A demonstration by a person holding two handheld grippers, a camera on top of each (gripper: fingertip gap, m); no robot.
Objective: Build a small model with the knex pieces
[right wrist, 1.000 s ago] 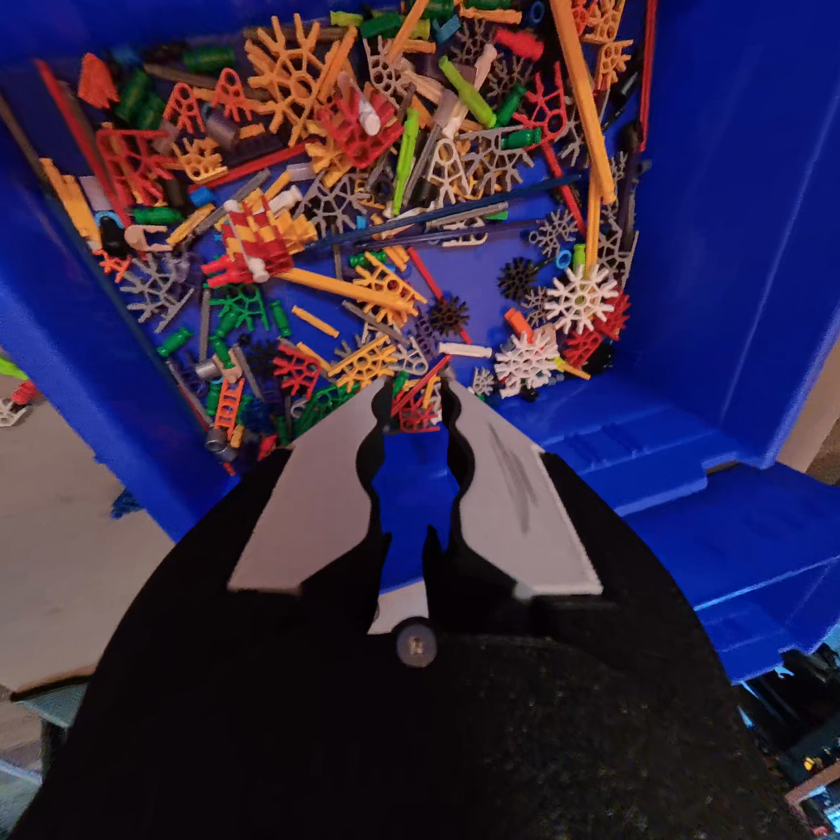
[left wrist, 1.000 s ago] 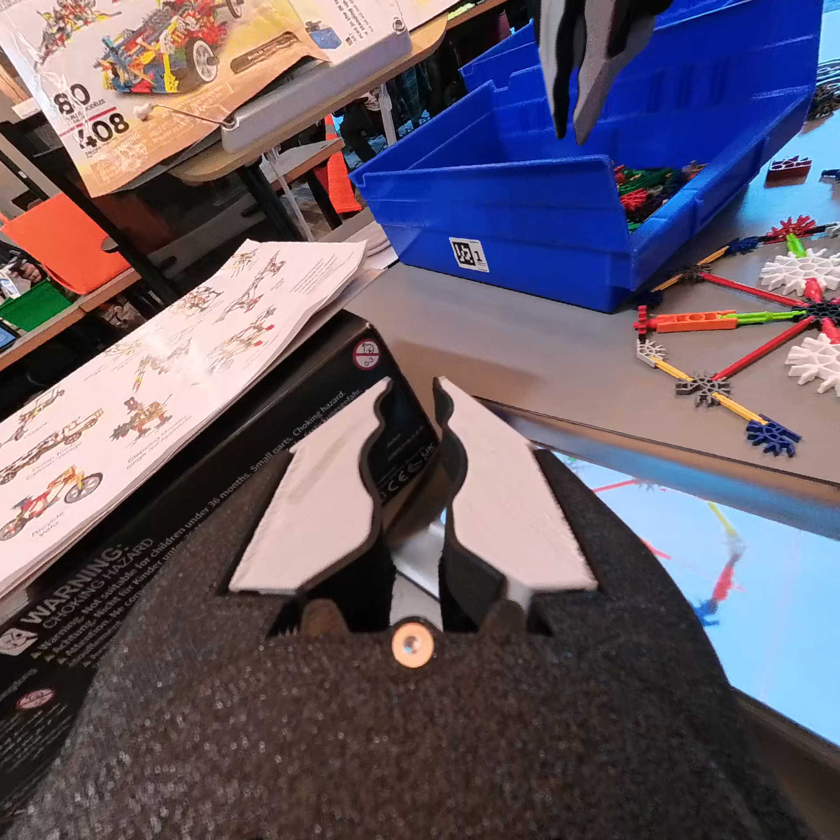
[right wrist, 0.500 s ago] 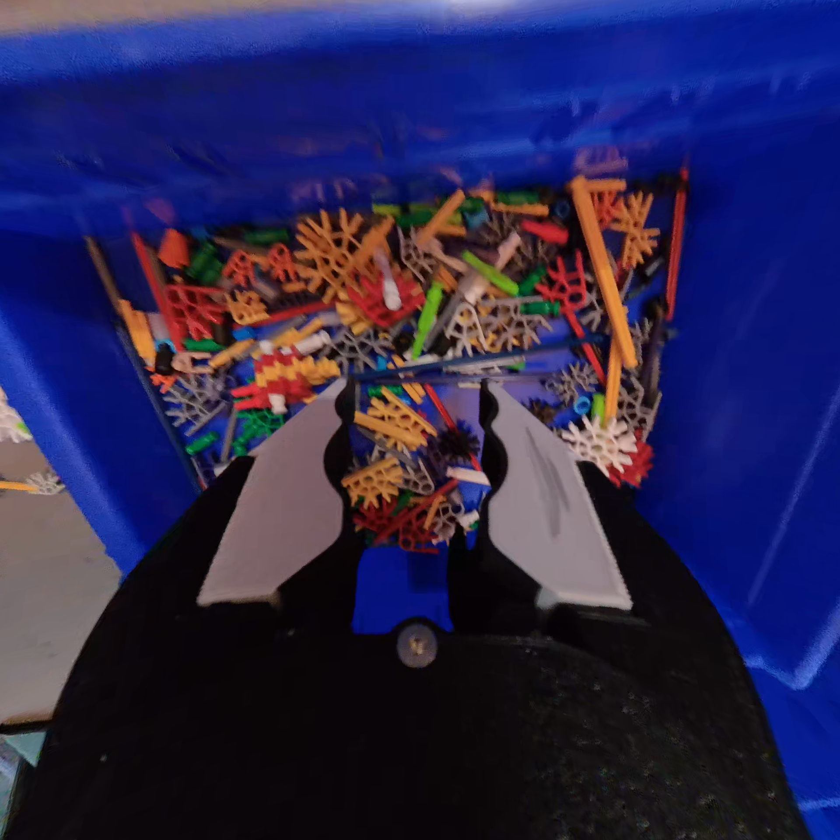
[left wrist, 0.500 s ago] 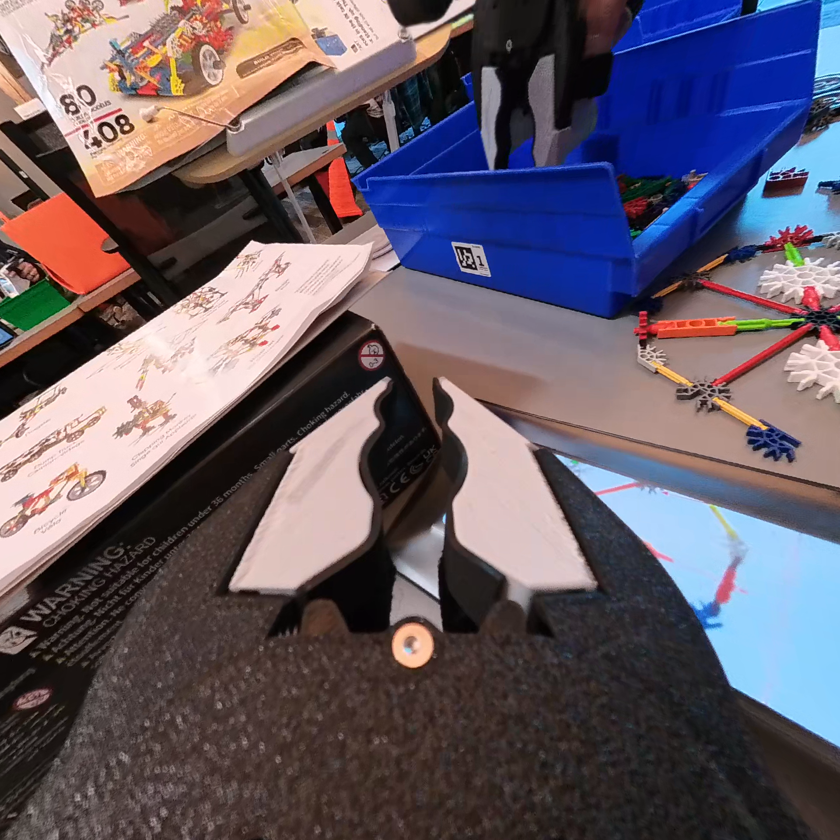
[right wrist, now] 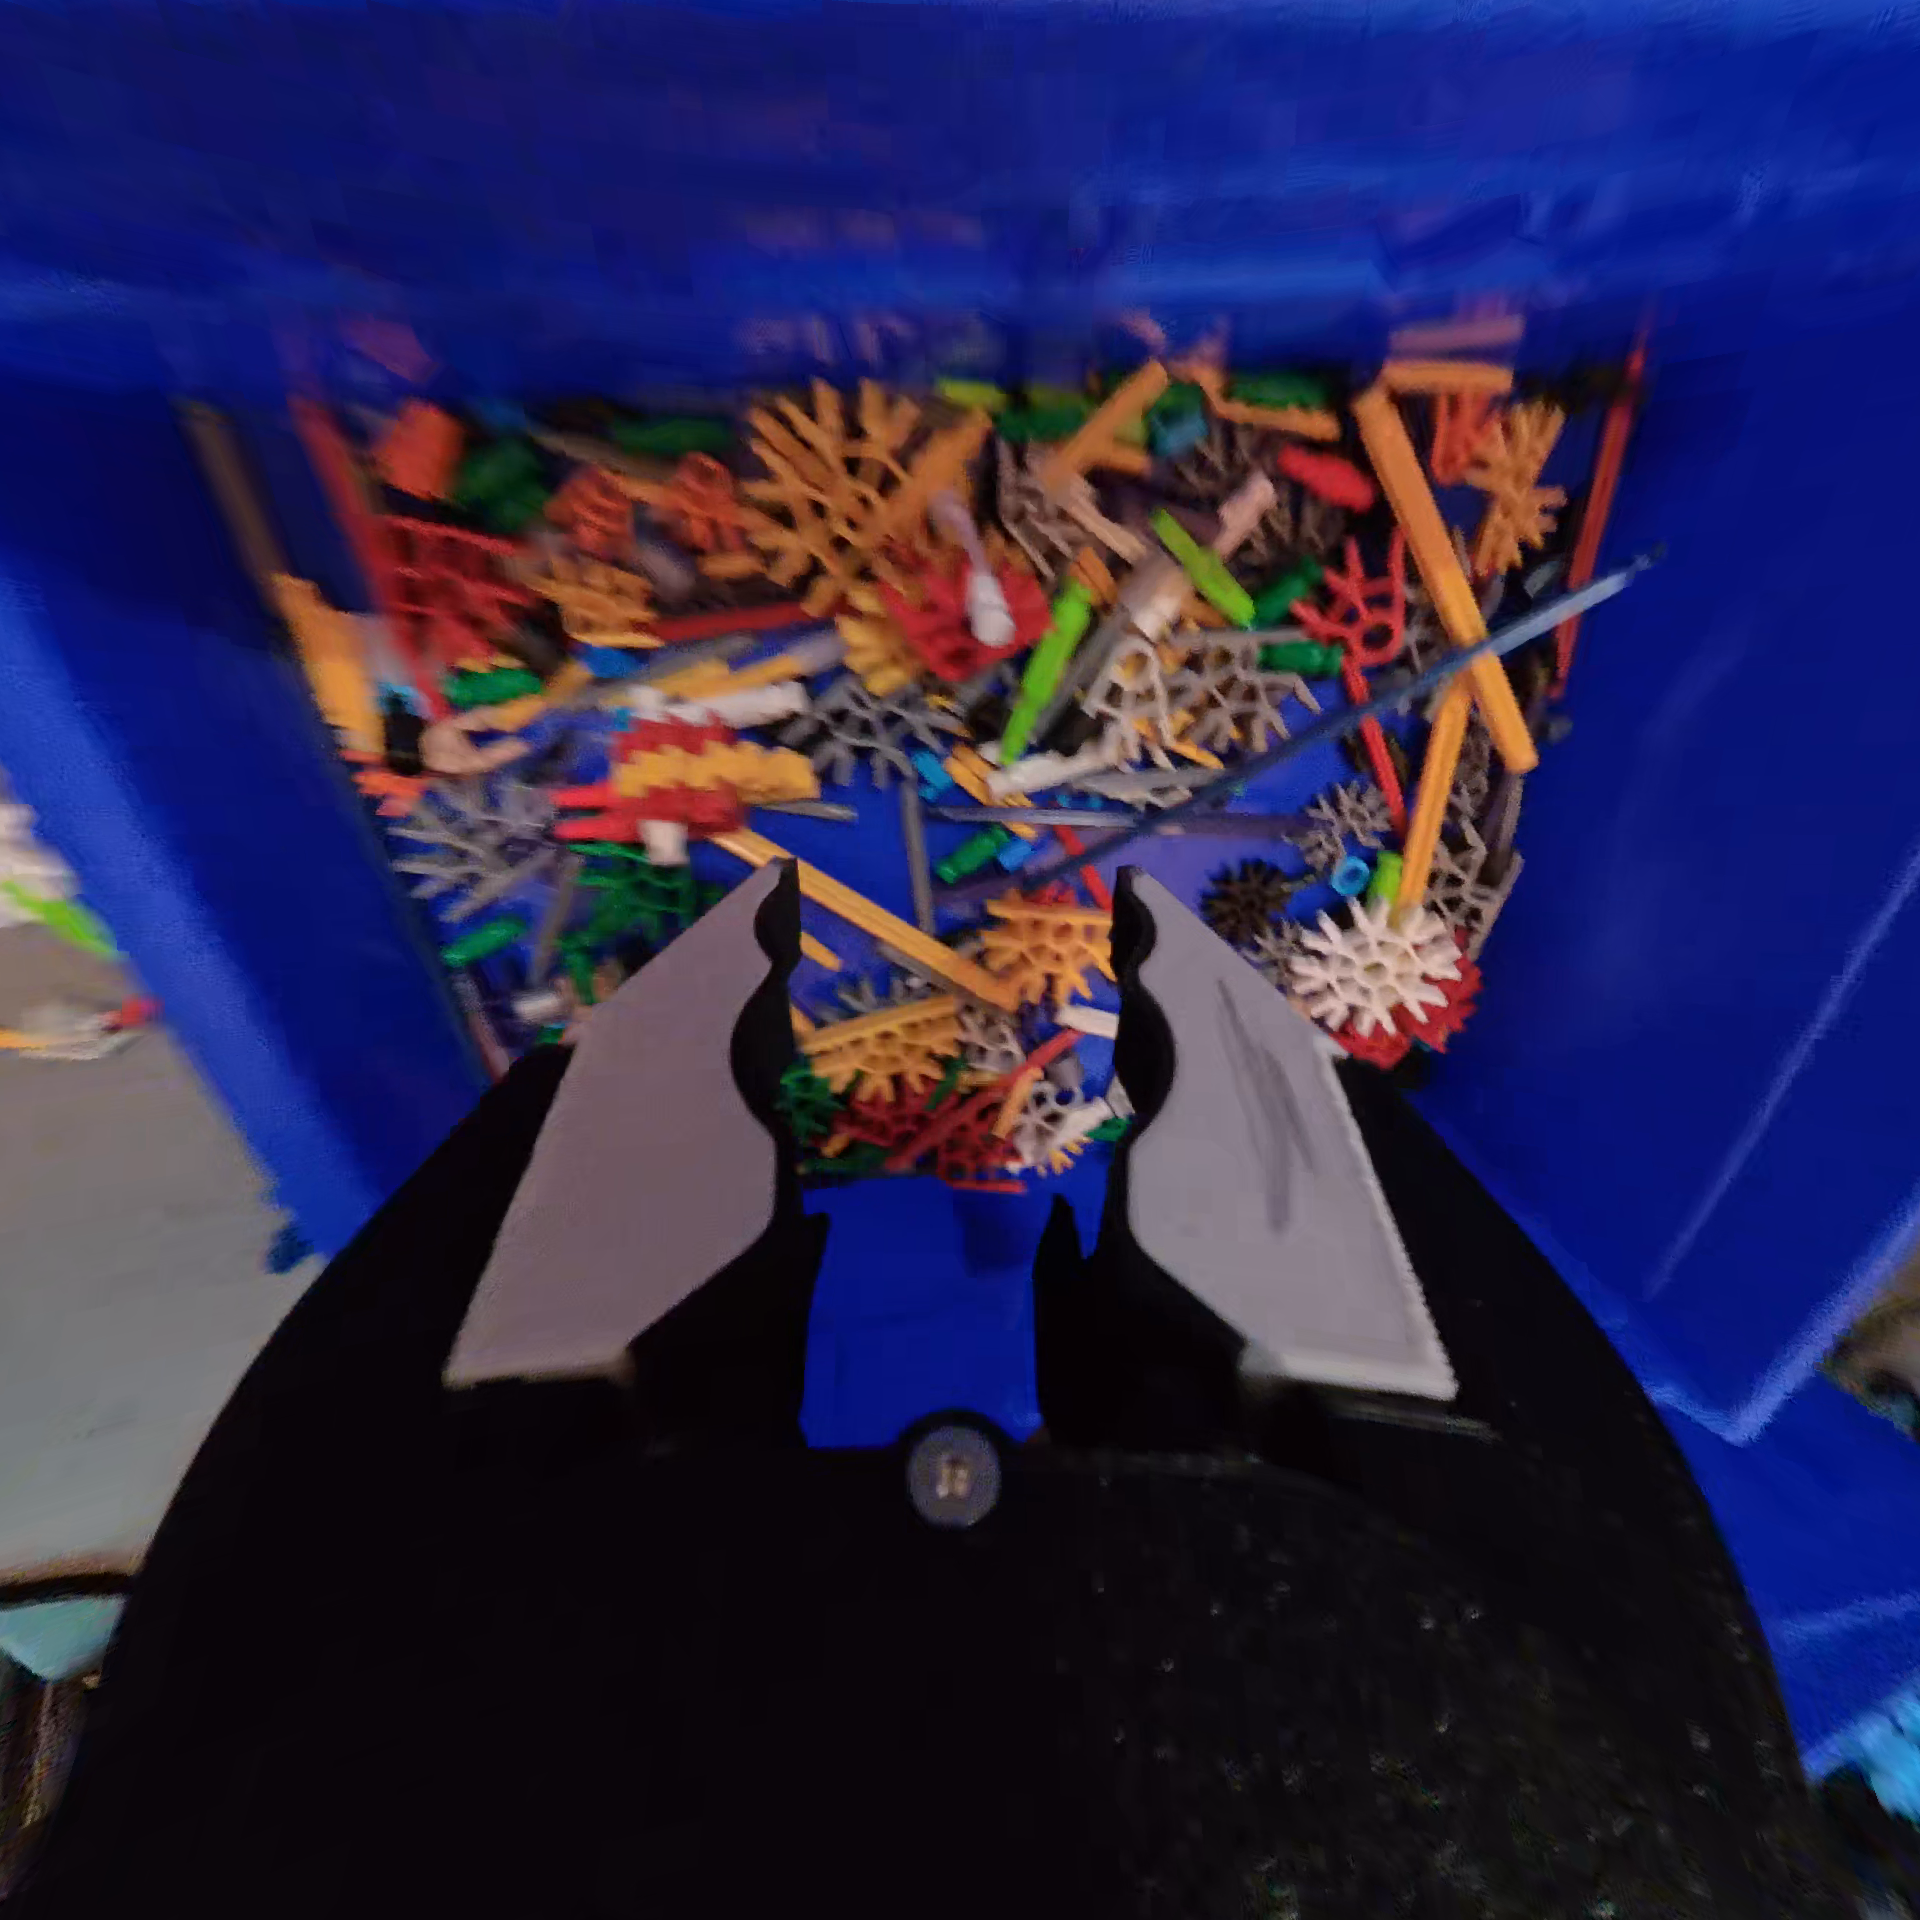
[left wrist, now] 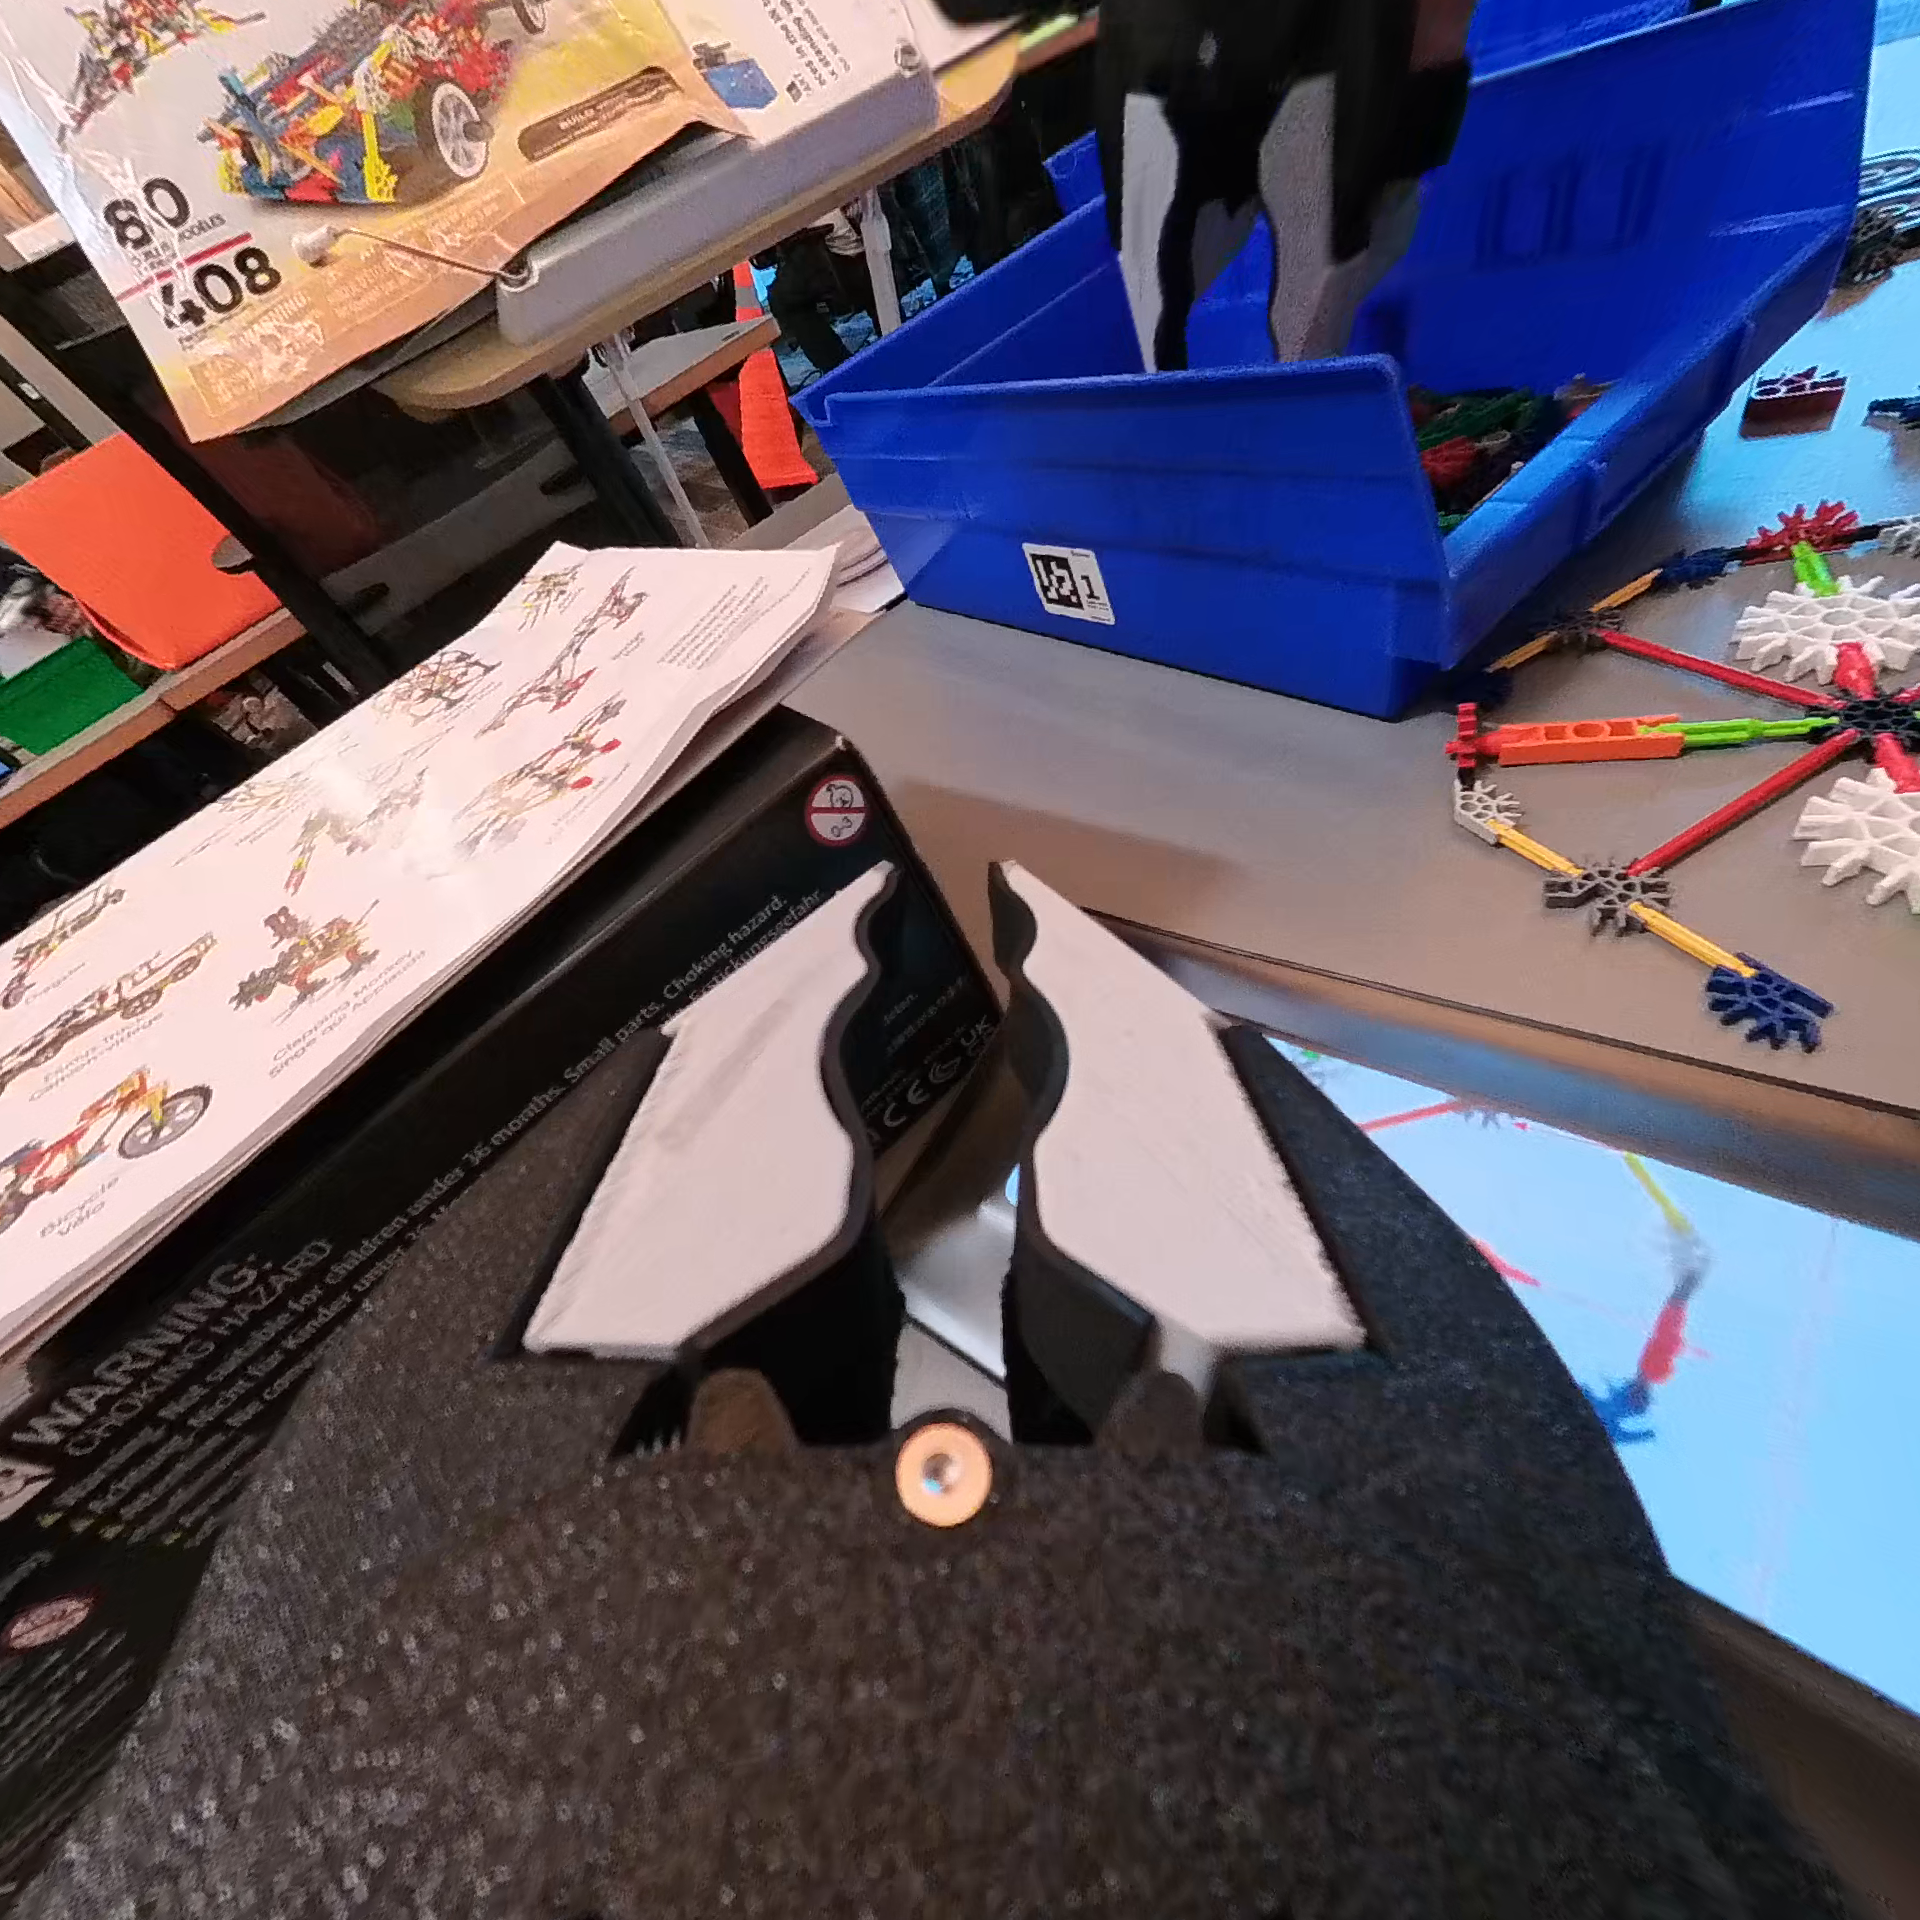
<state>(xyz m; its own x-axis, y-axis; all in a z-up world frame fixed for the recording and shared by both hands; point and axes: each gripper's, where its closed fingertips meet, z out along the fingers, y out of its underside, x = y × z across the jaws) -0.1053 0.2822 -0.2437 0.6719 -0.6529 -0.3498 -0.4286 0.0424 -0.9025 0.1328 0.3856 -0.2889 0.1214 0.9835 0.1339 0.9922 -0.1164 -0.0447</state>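
My left tool [left wrist: 940, 904] hangs low in the centre of its frame, its two grey fingers nearly together with only a thin slit between them and nothing gripped. It points at the corner of a black cardboard box [left wrist: 582, 1049] at the left of the frame, on which an open white instruction booklet [left wrist: 364, 831] lies. A nudge forward would, I judge, catch that corner and slide the booklet off.

My right tool [right wrist: 951, 904] sits in the lower middle of its frame, fingers spread well apart and empty, inside the deep blue plastic bin [left wrist: 1226, 488], above a heap of small plastic rods and snowflake-shaped connectors [right wrist: 935, 727] in orange, red, green, grey and white. The risk I see there: the pieces lie tangled, so closing on one may drag up several or let it slip (the view is blurred, so I cannot tell which piece sits between the fingers). The fingers could also knock the bin's wall.

The grey bench [left wrist: 1195, 790] carries the bin at upper right of the left view and, at the right edge, a flat wheel of coloured rods with white snowflake connectors [left wrist: 1766, 748]. Below the bench edge a shiny light-blue surface [left wrist: 1662, 1351] mirrors it. At upper left, a printed toy-set sheet [left wrist: 343, 177] lies on another table, with an orange chair [left wrist: 125, 561] beneath.
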